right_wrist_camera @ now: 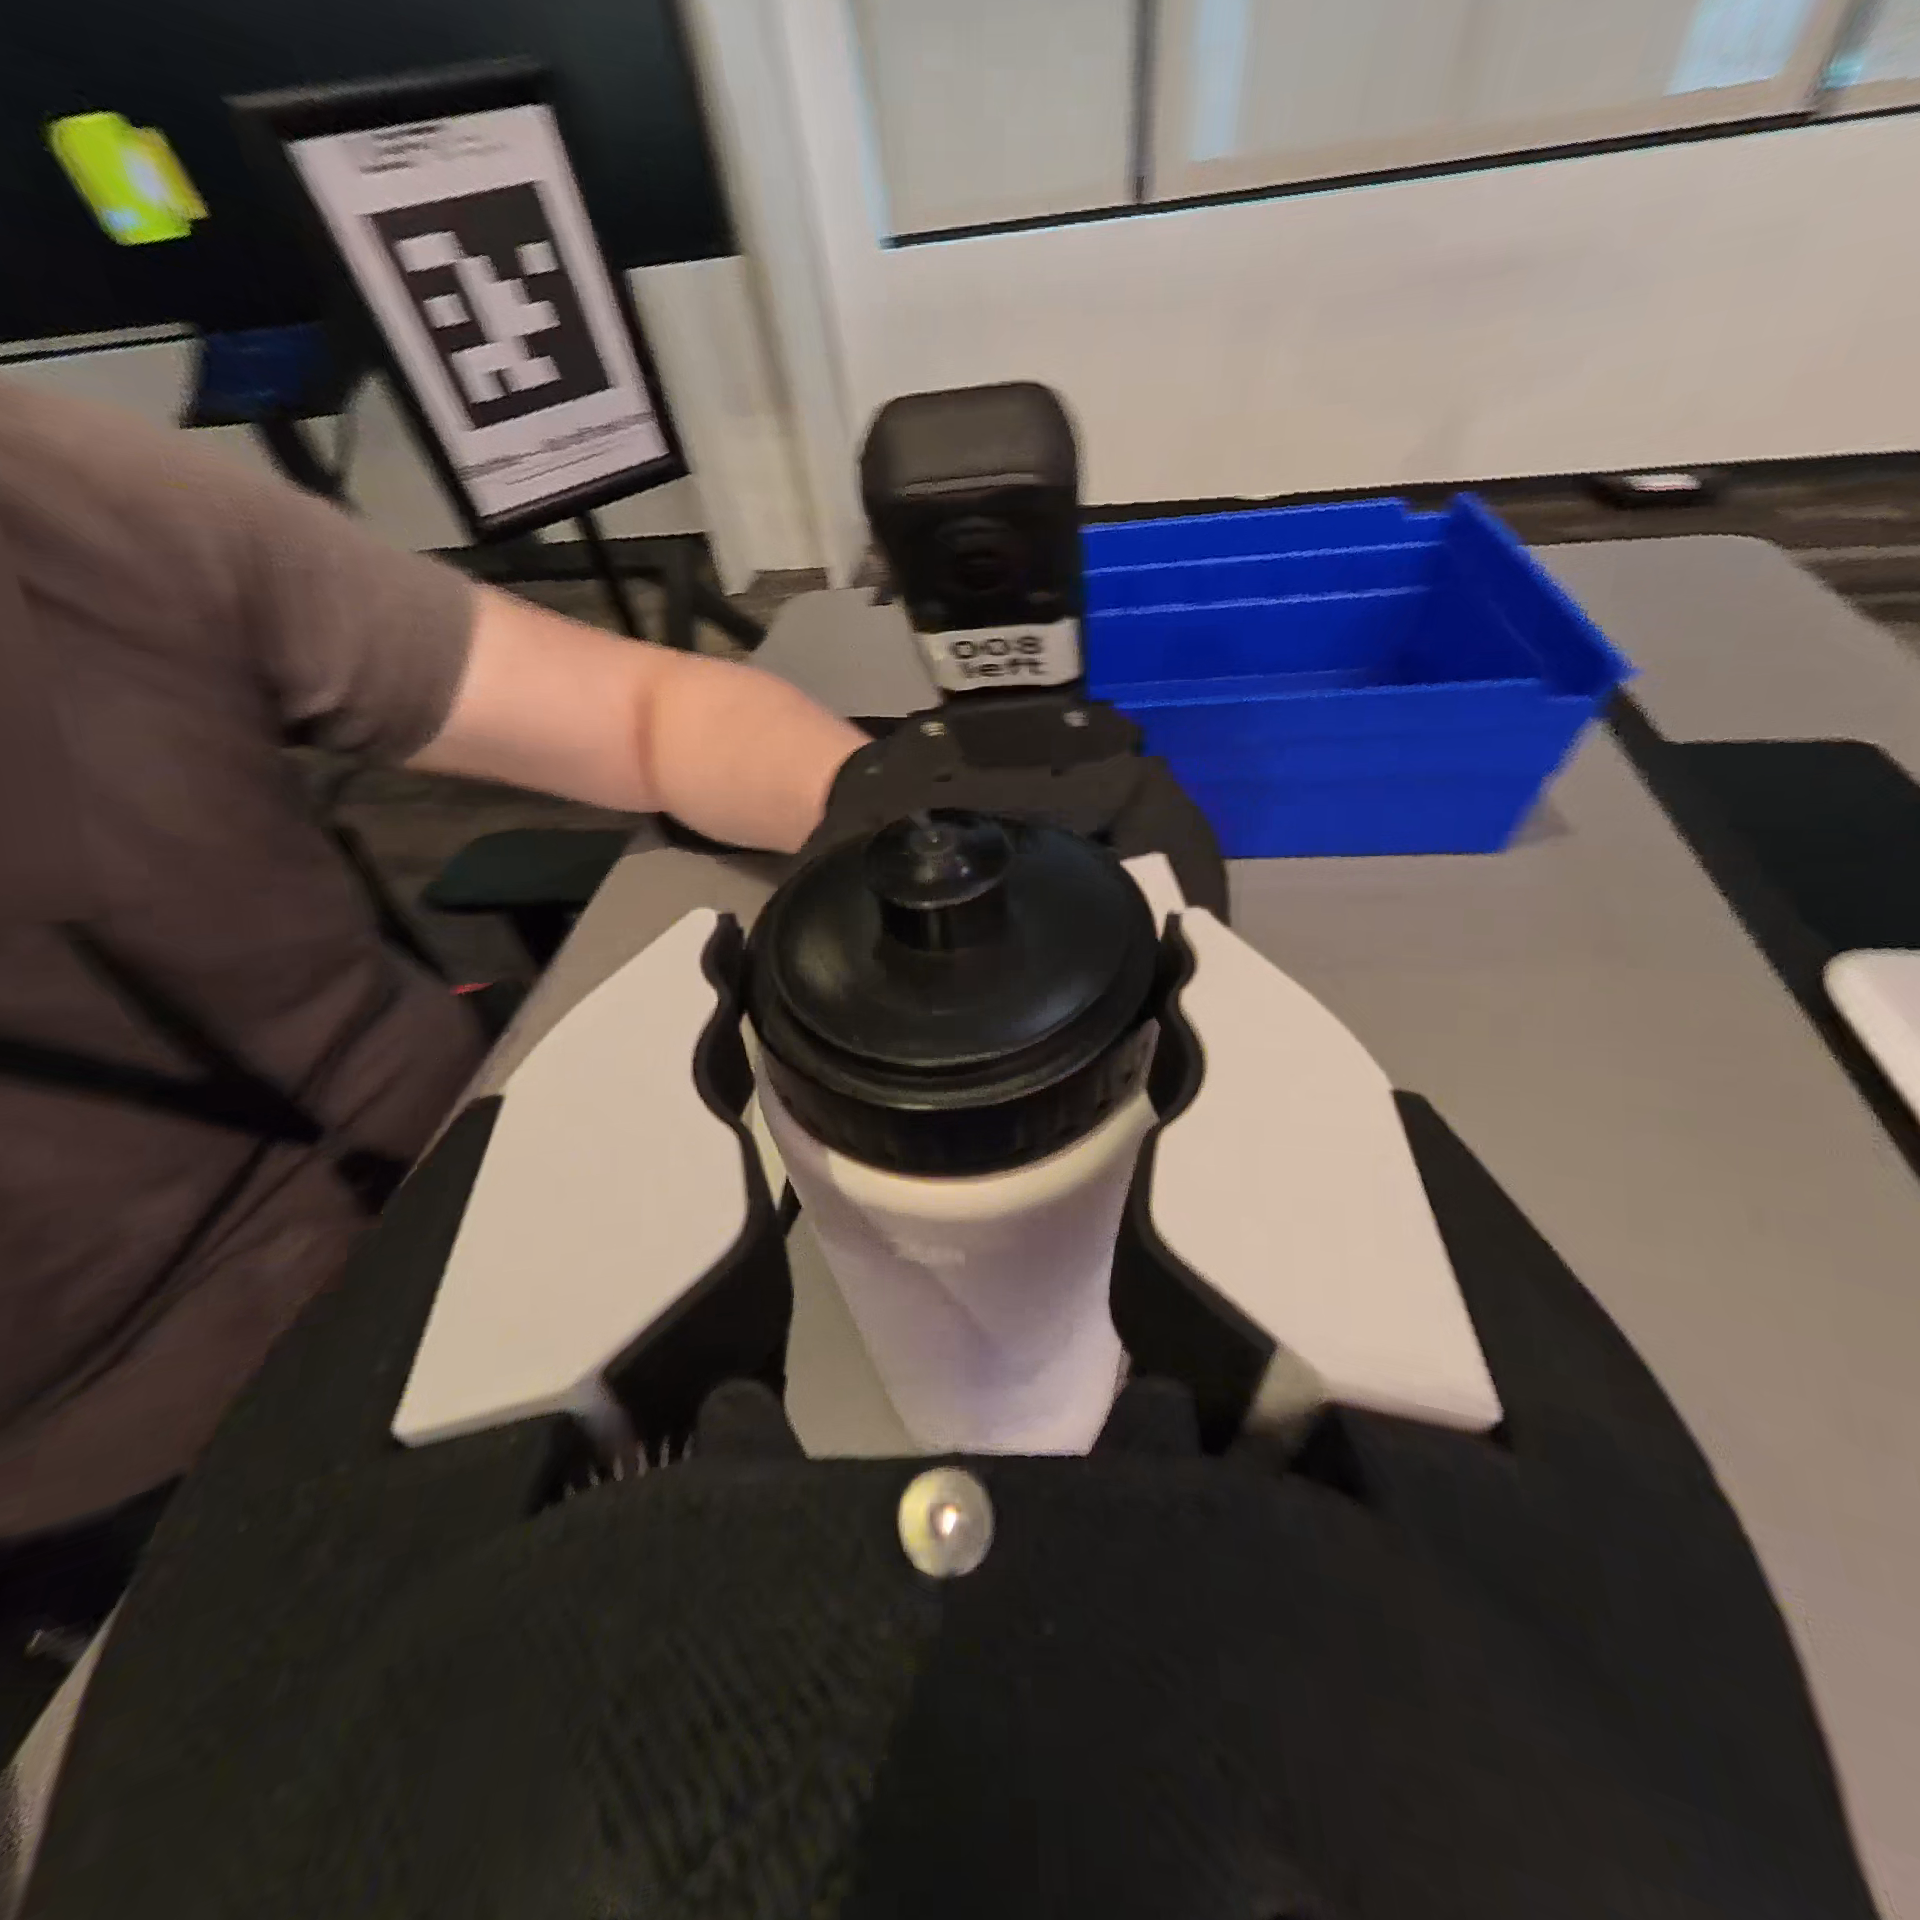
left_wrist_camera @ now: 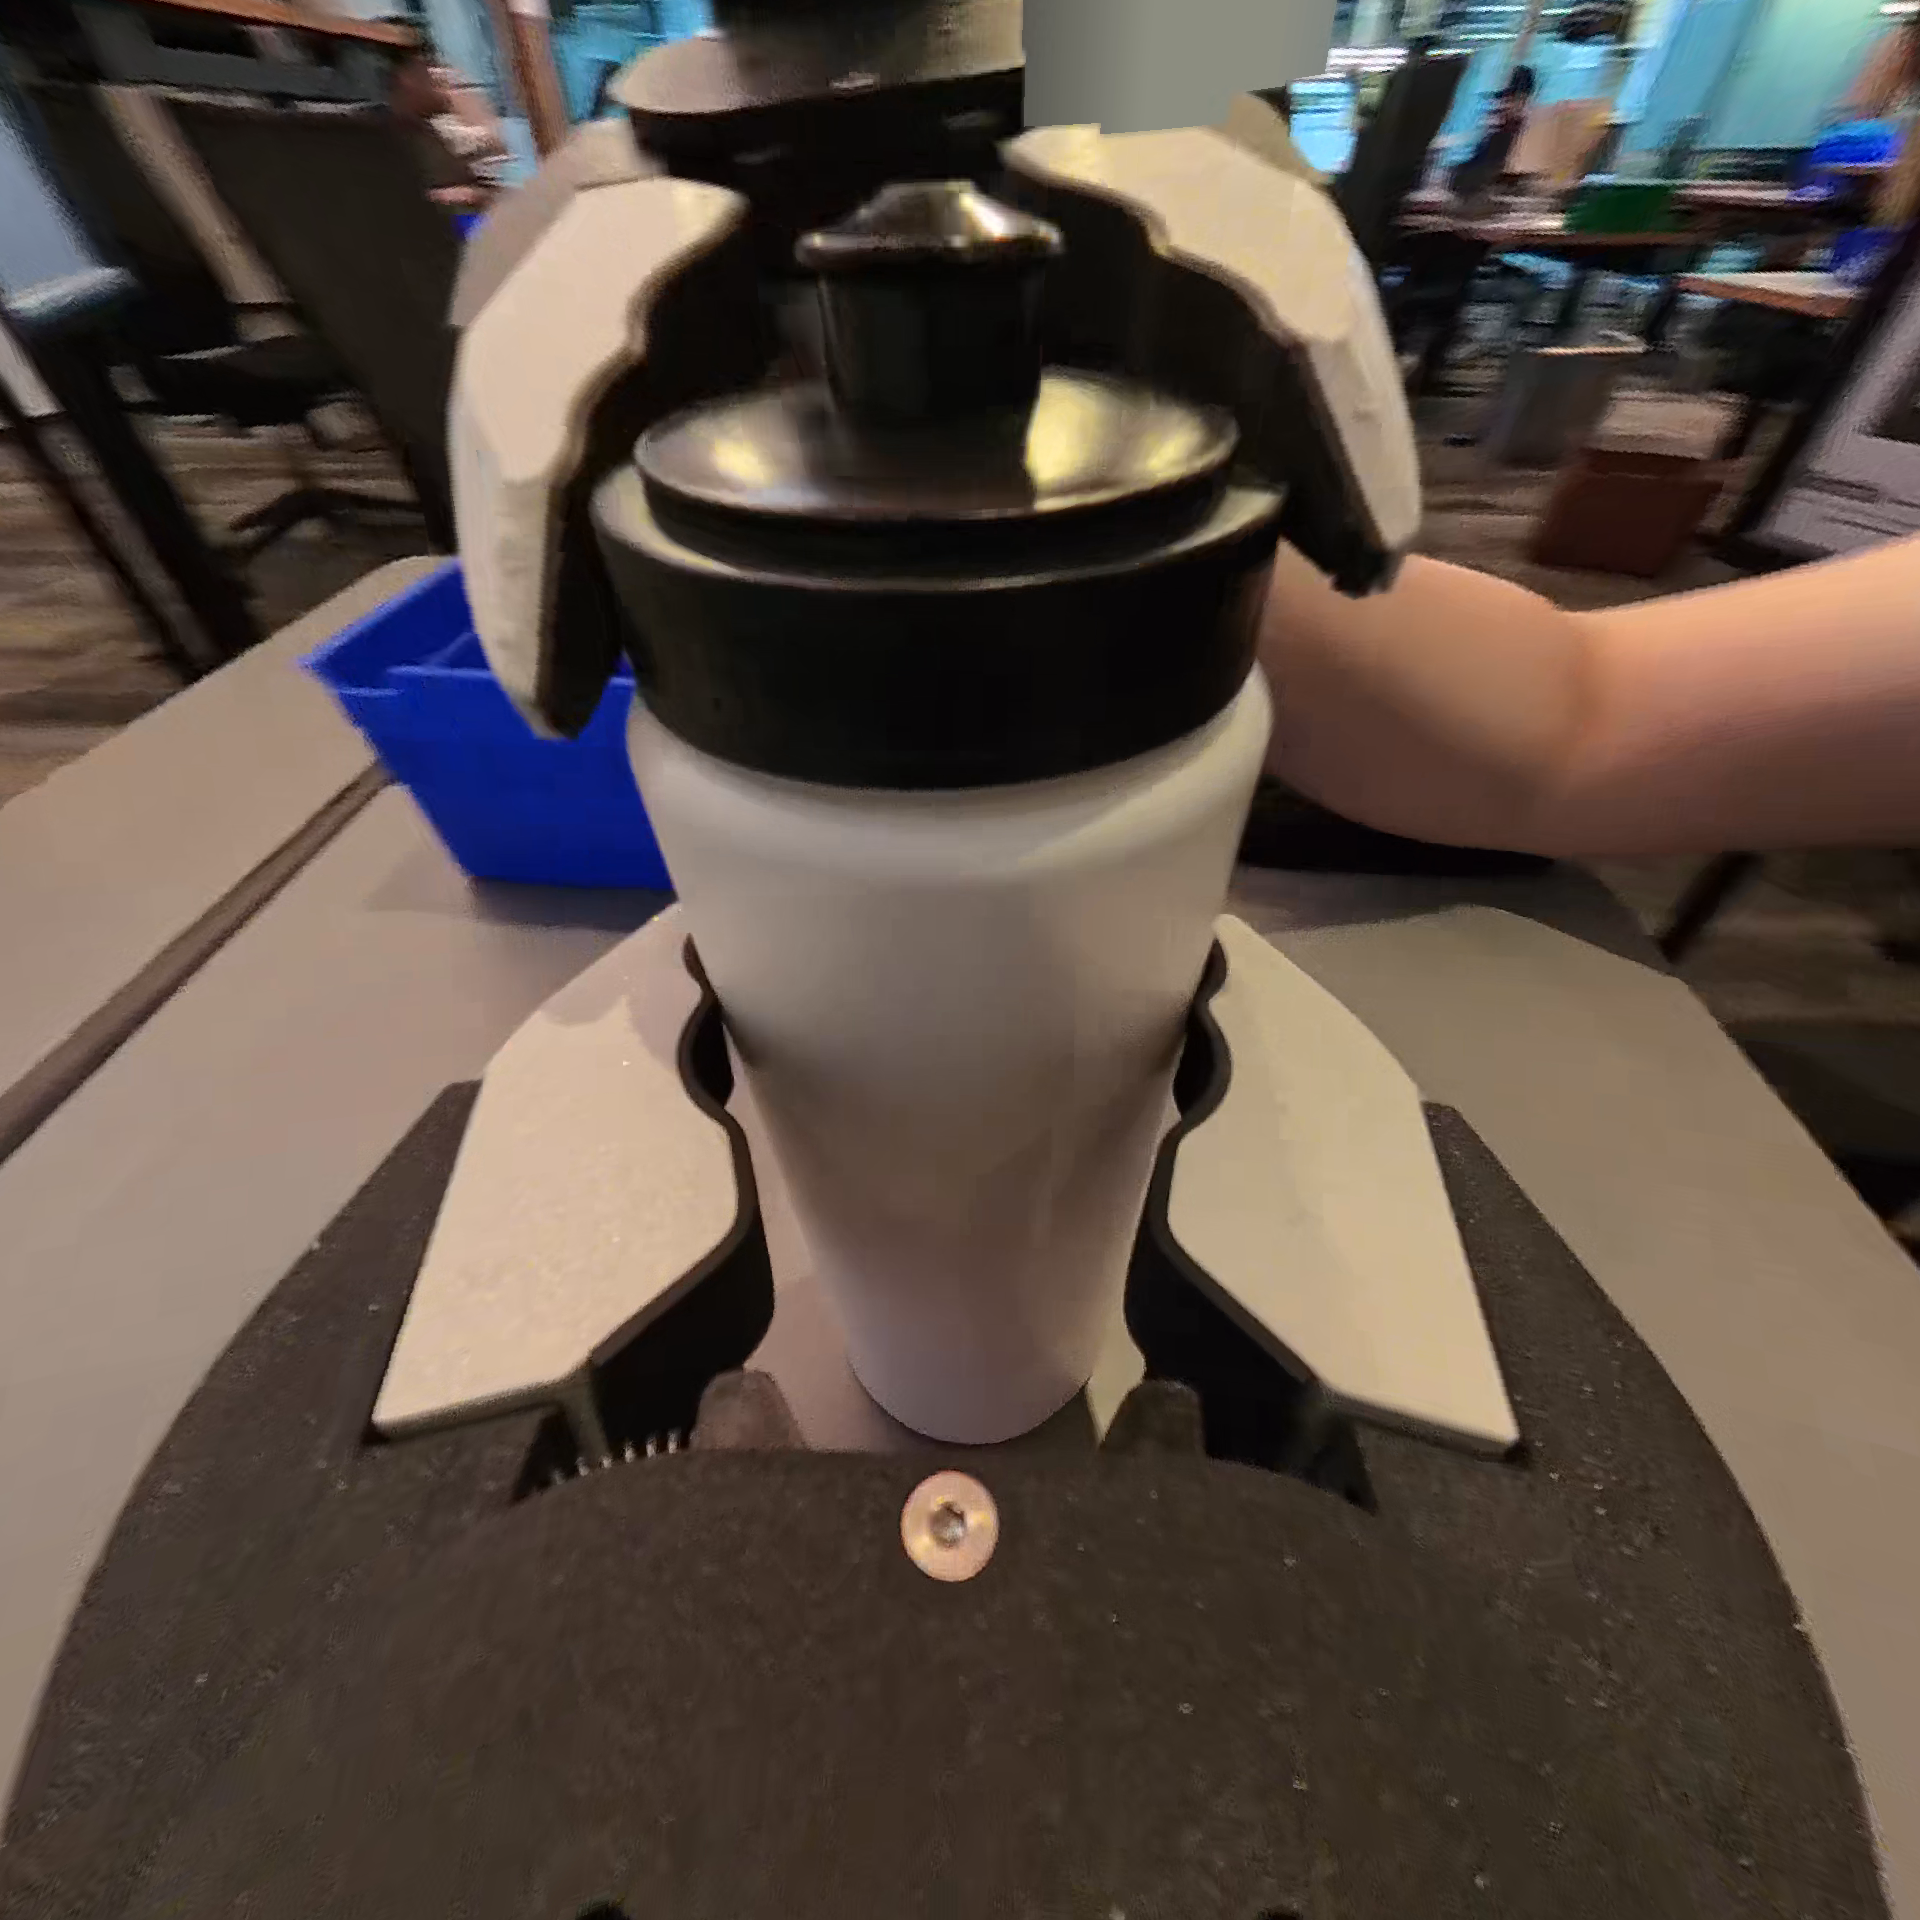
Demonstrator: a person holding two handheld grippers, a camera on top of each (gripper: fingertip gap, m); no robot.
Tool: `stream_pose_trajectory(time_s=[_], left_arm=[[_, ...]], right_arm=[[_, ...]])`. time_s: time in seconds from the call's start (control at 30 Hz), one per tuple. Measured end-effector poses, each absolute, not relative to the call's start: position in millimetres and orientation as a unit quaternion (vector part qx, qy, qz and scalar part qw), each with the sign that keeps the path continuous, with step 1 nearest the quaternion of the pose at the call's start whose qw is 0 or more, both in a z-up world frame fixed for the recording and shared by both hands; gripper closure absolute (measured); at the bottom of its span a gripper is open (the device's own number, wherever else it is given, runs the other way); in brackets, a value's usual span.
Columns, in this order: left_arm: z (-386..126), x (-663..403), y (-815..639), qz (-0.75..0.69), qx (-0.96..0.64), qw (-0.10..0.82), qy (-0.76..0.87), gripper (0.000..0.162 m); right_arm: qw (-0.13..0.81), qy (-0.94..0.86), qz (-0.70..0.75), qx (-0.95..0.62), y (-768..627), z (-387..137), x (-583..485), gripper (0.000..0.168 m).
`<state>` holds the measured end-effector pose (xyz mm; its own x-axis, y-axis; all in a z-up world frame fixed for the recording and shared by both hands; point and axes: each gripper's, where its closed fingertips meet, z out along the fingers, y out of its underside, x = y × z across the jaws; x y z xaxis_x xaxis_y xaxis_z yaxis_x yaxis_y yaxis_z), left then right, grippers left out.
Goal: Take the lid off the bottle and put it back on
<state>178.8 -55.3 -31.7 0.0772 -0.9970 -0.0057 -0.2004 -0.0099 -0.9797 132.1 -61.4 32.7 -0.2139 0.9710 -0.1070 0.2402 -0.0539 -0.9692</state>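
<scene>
1. The bottle [left_wrist_camera: 956, 1039] stands upright on the grey table [left_wrist_camera: 208, 1143], a white body that narrows toward the base under a wide black lid [left_wrist_camera: 935, 665] with a pull spout on top. The lid sits on the neck.
2. The left gripper [left_wrist_camera: 951, 1049] is clenched on the bottle's lower body, both inner edges touching the white wall.
3. The right gripper [right_wrist_camera: 951, 1023] is closed around the lid, its notched inner edges pressing the rim from both sides.
4. Handling, as a judgement: the body looks like soft squeeze plastic and probably light, so a hard clamp could dent it and let it spin. The smooth taper could slip upward through the fingers.
5. The lid looks stiff; its faintly ribbed skirt is the sound place to hold for twisting. The spout is too narrow and may pull open.
6. The left view alone shows the low grip on the body, the right gripper coming down over the lid from beyond it, and a bare forearm [left_wrist_camera: 1558, 707] behind it.
7. The right view alone shows the lid top from above, the left gripper's camera housing, the inside of the blue bin [right_wrist_camera: 1351, 707], a stand with a black-and-white marker [right_wrist_camera: 499, 301], and a grey-sleeved person [right_wrist_camera: 208, 831].
</scene>
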Motion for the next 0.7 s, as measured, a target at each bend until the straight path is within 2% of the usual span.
stream_pose_trajectory(time_s=[0.23, 0.27, 0.33, 0.43, 0.53, 0.63, 0.7], left_arm=[[-31.9, 181.0, -82.6, -0.456, -0.524, 0.441, 0.568, 0.076], [-31.5, 180.9, -78.4, -0.452, -0.534, 0.446, 0.557, 0.076], [-31.6, 177.6, -61.8, -0.422, -0.562, 0.475, 0.529, 0.076], [-30.8, 162.4, -29.8, -0.363, -0.622, 0.521, 0.459, 0.076], [-29.2, 141.6, -5.5, -0.32, -0.659, 0.56, 0.386, 0.076], [-29.7, 132.8, 2.3, -0.283, -0.673, 0.578, 0.364, 0.076], [-30.1, 132.6, 2.9, -0.267, -0.676, 0.584, 0.362, 0.075]], right_arm=[[0.321, -0.609, 0.559, -0.462, -85.2, 34.8, 134.9, 0.09], [0.333, -0.596, 0.557, -0.472, -79.3, 37.1, 133.6, 0.09], [0.382, -0.563, 0.547, -0.489, -63.9, 47.9, 130.8, 0.076], [0.484, -0.514, 0.486, -0.515, -37.3, 64.4, 129.1, 0.069], [0.552, -0.469, 0.41, -0.554, -17.0, 68.3, 124.3, 0.07], [0.557, -0.437, 0.358, -0.609, -4.2, 52.4, 114.1, 0.071], [0.549, -0.436, 0.356, -0.617, -7.8, 44.5, 105.2, 0.084]])
